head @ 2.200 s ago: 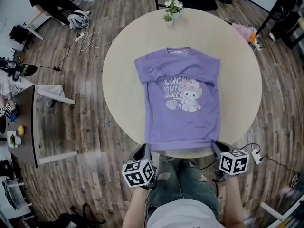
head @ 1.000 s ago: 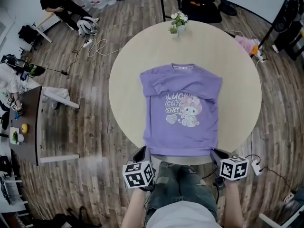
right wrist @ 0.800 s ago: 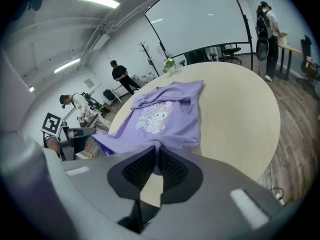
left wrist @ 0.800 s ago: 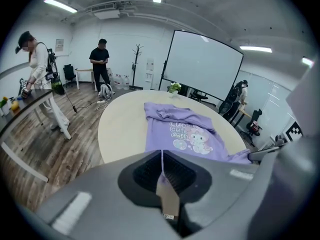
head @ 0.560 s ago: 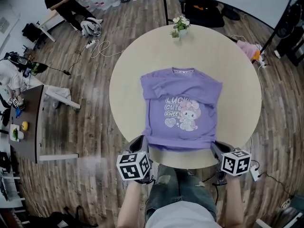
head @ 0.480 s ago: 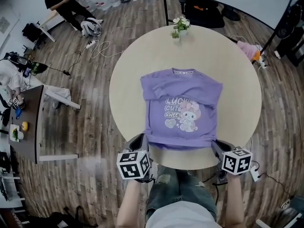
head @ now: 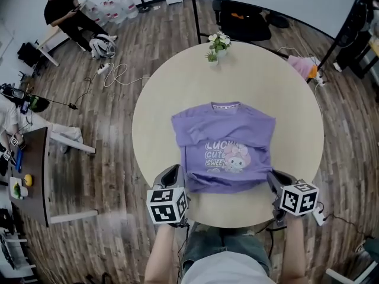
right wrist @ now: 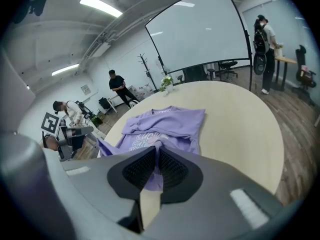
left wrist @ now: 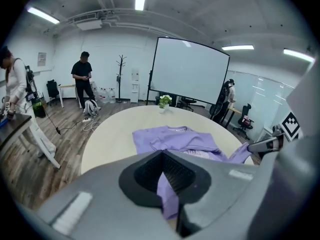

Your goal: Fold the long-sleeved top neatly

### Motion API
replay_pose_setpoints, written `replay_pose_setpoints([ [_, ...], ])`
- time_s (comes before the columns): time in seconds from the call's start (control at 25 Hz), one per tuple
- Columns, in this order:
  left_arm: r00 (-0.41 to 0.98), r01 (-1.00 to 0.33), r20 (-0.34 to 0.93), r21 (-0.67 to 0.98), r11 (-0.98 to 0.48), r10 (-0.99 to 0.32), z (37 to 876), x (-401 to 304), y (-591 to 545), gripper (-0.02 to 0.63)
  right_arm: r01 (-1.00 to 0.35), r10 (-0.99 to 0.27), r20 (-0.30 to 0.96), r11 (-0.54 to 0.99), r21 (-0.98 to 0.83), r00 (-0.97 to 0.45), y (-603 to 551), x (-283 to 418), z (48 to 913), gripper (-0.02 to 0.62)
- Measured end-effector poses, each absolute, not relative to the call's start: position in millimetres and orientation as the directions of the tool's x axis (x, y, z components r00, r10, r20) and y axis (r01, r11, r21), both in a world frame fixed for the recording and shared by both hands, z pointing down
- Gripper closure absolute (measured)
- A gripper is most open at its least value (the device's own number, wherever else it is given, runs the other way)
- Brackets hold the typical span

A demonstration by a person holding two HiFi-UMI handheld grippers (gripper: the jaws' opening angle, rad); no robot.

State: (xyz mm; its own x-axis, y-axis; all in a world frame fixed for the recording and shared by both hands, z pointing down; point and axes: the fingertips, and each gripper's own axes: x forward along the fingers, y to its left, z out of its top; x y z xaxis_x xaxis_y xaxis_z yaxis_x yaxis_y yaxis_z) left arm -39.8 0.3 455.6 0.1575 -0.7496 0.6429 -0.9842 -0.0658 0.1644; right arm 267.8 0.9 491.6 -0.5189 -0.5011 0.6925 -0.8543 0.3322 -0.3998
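- Slippage comes first. The left gripper [head: 173,173] has its fingers closed on the near-left corner of the purple top [head: 225,136]. The right gripper [head: 274,179] has its fingers almost together on the near-right corner. Each pinches only a thin edge of cloth, so a sideways tug from either hand could pull a corner free.
- Skew is the next risk. The hem [head: 228,185] hangs raised between the two grippers. If one hand travels further or higher than the other, the hem will likely land crooked against the collar [head: 225,106].
- The body of the top lies flat near the middle of the round counter [head: 290,99], collar away from the person. Carrying the hem too low could push that flat part along the surface and bunch it instead of folding it.
- The sleeves look tucked in across the chest. Cloth dropped on them carelessly could trap a wrinkle or knock one out of place.
- Overshoot matters less, since the potted plant [head: 216,42] stands well apart at the far rim.
- Count: one top, two grippers, one counter, one potted plant.
- The right gripper view shows three people in the room: a bystander in black [right wrist: 118,86], a bystander in white [right wrist: 67,113] and a bystander by the screen [right wrist: 265,34].
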Motion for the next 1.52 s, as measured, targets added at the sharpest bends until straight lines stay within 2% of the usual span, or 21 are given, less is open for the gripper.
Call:
replay_pose_setpoints([
  [0.28,0.235,-0.971,0.647,0.19,-0.146,-0.725,469,-54,-47,0.605,-0.873,-0.523,0.699,0.268,-0.407,-0.487,-28,255,499,0.543],
  [0.64,0.435,-0.867,0.734,0.185,-0.462,-0.522,521,-10,-41,0.601,-0.915,-0.524,0.751,0.185,-0.36,-0.401,-47,260,519,0.542],
  [0.88,0.485,-0.78,0.784,0.186,-0.598,-0.388,559,17,-28,0.477,-0.922,-0.5,0.776,0.166,-0.35,-0.385,-51,263,533,0.541],
  [1.08,0.467,-0.768,0.821,0.192,-0.611,-0.328,582,22,-20,0.464,-0.925,-0.492,0.787,0.138,-0.353,-0.373,-49,270,541,0.536],
  [1.16,0.458,-0.762,0.833,0.186,-0.621,-0.312,587,23,-18,0.464,-0.924,-0.51,0.775,0.133,-0.358,-0.374,-50,273,540,0.513],
  [1.28,0.447,-0.76,0.842,0.178,-0.625,-0.303,594,25,-20,0.464,-0.915,-0.549,0.739,0.147,-0.376,-0.391,-57,278,534,0.42],
  [1.52,0.422,-0.766,0.862,0.173,-0.619,-0.281,605,28,-23,0.464,-0.909,-0.567,0.711,0.25,-0.334,-0.417,-55,293,530,0.399],
])
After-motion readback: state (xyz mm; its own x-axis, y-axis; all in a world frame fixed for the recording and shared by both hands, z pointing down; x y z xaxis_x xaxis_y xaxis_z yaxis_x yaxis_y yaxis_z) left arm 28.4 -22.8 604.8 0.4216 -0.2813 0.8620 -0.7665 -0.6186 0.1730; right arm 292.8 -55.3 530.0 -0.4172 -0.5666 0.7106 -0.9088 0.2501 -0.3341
